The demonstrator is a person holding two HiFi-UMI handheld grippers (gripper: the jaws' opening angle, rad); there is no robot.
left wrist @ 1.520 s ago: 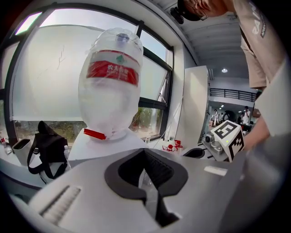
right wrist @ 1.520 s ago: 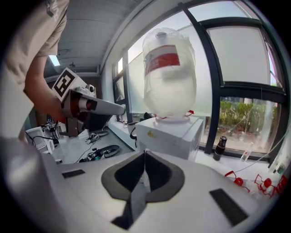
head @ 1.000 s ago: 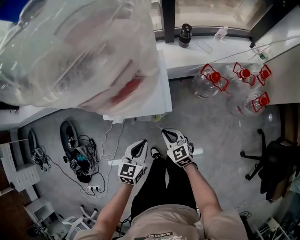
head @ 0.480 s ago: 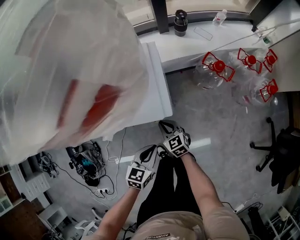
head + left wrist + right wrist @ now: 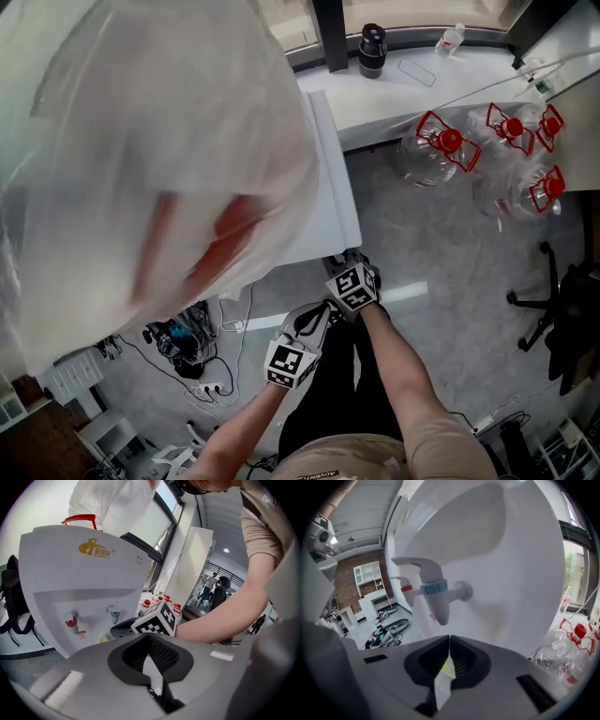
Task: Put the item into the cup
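No cup or loose item shows plainly. A white water dispenser stands in front of me, its bottle wrapped in a plastic bag. It has a red tap and a blue tap. My right gripper is shut, its tips just below the blue tap; in the head view the right gripper reaches the dispenser's front. My left gripper is shut too and sits behind the right one's marker cube. A small yellow patch lies under the taps; what it is I cannot tell.
Several clear water jugs with red caps stand on the floor to the right. A black flask sits on the window sill. Cables and gear lie on the floor at left. An office chair stands at the far right.
Both grippers have moved forward toward the dispenser's front. The head view has shifted, so the bagged bottle fills more of the left side.
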